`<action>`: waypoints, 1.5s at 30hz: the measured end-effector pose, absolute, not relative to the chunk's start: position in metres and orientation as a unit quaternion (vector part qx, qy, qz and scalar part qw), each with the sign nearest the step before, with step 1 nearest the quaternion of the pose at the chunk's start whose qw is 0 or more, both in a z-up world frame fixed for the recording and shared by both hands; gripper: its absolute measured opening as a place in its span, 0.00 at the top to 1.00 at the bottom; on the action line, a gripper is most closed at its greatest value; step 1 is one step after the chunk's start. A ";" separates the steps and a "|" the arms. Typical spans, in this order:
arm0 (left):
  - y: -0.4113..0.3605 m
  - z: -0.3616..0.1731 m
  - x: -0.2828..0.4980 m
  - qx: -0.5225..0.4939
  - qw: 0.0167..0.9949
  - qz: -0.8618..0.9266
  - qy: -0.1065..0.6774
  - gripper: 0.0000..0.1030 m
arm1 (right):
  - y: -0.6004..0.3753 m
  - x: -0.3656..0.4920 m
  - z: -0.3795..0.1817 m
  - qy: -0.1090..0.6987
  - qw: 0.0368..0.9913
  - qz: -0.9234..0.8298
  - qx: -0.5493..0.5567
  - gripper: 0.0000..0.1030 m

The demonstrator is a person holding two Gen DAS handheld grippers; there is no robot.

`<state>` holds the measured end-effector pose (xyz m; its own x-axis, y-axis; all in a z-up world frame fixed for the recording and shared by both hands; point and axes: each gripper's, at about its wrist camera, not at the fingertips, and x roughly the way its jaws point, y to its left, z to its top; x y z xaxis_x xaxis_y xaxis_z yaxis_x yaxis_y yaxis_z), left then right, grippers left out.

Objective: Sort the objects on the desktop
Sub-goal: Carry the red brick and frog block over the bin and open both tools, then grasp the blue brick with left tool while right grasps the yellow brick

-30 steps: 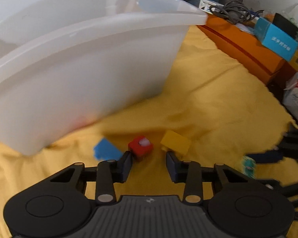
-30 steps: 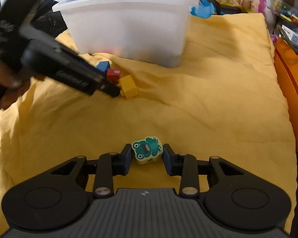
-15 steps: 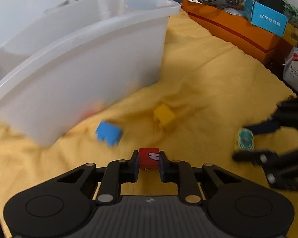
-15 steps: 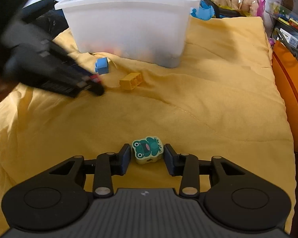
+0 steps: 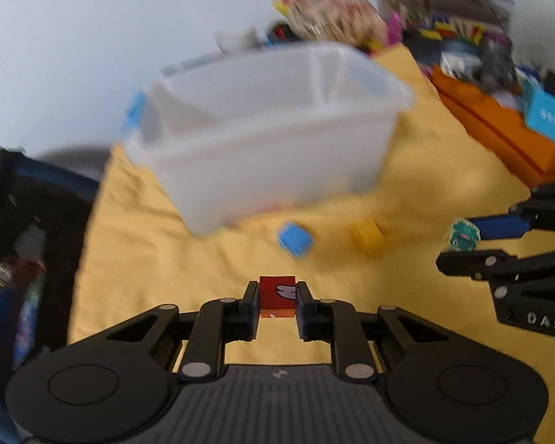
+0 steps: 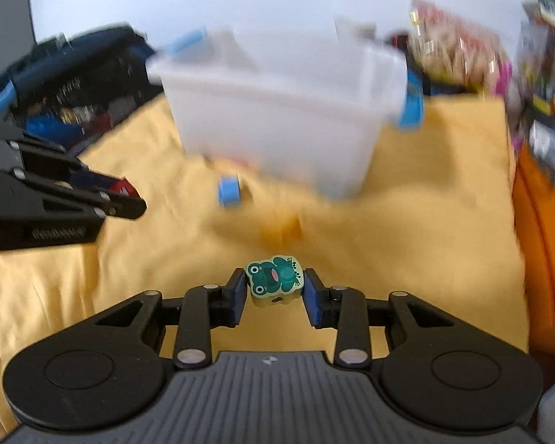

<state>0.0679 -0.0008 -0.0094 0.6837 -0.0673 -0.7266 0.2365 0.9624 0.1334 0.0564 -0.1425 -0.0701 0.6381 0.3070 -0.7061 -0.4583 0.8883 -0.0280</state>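
My left gripper (image 5: pixel 277 301) is shut on a red block (image 5: pixel 276 296) and holds it above the yellow cloth (image 5: pixel 166 259). My right gripper (image 6: pixel 274 288) is shut on a green frog block (image 6: pixel 273 279), also lifted; it shows at the right of the left wrist view (image 5: pixel 462 236). A white plastic bin (image 5: pixel 270 140) stands ahead on the cloth. A blue block (image 5: pixel 294 238) and a yellow block (image 5: pixel 368 238) lie in front of the bin. The left gripper with the red block shows at the left of the right wrist view (image 6: pixel 124 199).
An orange box (image 5: pixel 499 137) with clutter on it lies along the right. A dark bag (image 5: pixel 22 240) with items sits left of the cloth. Snack packets (image 6: pixel 458 51) and toys stand behind the bin.
Both grippers have risen and pulled back from the bin, each carrying its block. The right gripper has closed on the frog block and lifted it off the cloth.
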 end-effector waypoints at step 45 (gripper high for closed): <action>0.038 0.059 0.151 0.038 0.946 -0.020 0.320 0.46 | -0.134 0.155 0.020 0.271 0.938 0.214 -0.044 0.52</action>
